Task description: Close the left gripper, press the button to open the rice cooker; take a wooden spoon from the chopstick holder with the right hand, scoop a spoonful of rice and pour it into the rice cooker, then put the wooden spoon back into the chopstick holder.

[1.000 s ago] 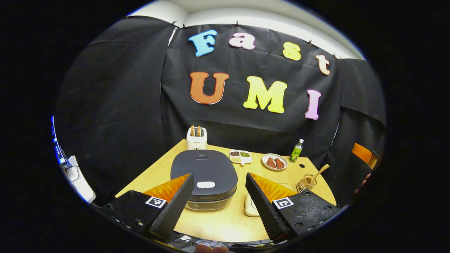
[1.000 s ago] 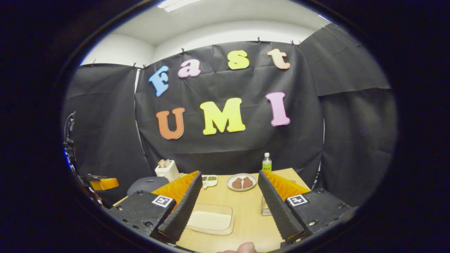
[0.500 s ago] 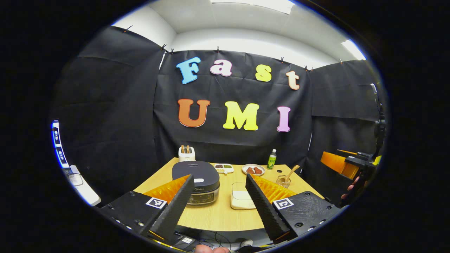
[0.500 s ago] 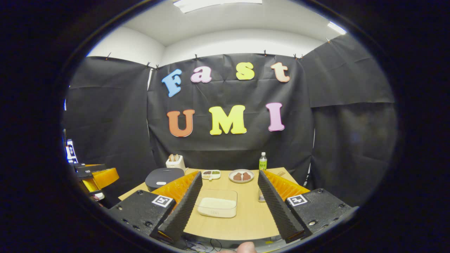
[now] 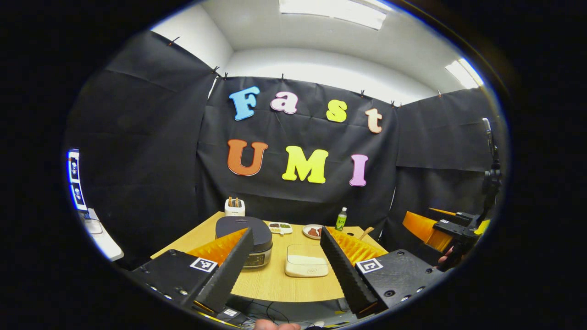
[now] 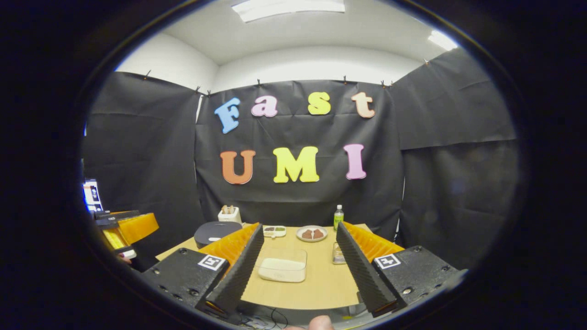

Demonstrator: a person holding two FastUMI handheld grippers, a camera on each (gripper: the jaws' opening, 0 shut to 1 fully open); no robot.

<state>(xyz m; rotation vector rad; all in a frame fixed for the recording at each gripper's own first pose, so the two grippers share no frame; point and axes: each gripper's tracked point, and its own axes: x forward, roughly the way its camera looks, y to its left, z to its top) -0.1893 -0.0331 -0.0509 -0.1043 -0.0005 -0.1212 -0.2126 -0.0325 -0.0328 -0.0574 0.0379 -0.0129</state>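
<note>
While both grippers hang back from the table (image 5: 275,286) with their jaws spread wide and nothing between them, I take stock from the rice cooker (image 5: 245,231), my landmark. Its dark lid is down, so the button has not yet been pressed. My left gripper (image 5: 284,270) must first close its fingers into one blunt point — a firm, straight push should do, since the cooker looks heavy and squat and I judge it unlikely to slide.

Just to the right of the cooker lies the shallow tray of rice (image 5: 306,266). Farther right of the cooker, past the tray, the wooden spoon (image 5: 365,233) leans up out of the holder, whose body I cannot see in the left gripper view behind my own finger. In the right gripper view the holder (image 6: 338,253) shows beside the inner edge of a finger of my right gripper (image 6: 298,270).

The spoon looks light, stiff and thin — smooth wood, so it may twist in the pads. I would take it high on the handle, well clear of the holder's rim, and lift straight up, as the holder seems light enough to tip.
</note>
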